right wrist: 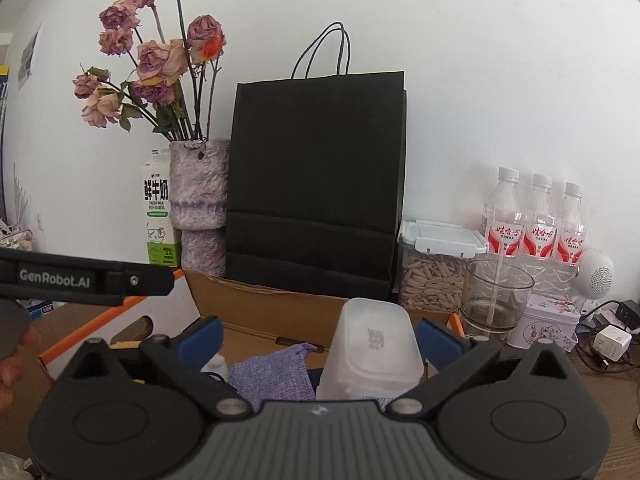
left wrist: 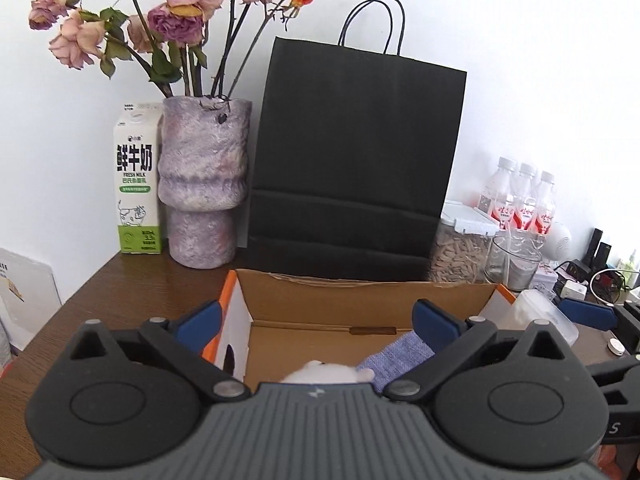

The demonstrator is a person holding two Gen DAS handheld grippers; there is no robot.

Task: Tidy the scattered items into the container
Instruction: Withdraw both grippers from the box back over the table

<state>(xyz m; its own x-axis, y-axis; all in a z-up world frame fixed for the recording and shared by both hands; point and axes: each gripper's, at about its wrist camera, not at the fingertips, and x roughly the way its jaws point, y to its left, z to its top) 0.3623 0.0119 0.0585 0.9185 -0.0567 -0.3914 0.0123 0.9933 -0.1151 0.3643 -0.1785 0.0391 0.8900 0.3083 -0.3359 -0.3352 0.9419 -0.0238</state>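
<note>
Dark wooden table (left wrist: pixel 120 280) against a white wall (right wrist: pixel 480 80)

Both grippers (left (left wrist: pixel 318 320), right (right wrist: pixel 320 338)) gape wide over the cardboard box (left wrist: pixel 360 300); a translucent tub (right wrist: pixel 374 344) stands between the right one's jaws, unpinched.

We read "鲜牛奶" and "FRESH MILK" on the milk carton (left wrist: pixel 136 178), "娃哈哈" on the red labels of the three water bottles (right wrist: pixel 536 216), and "GenRobot.AI" on the left gripper's black arm (right wrist: pixel 56 277)
</note>
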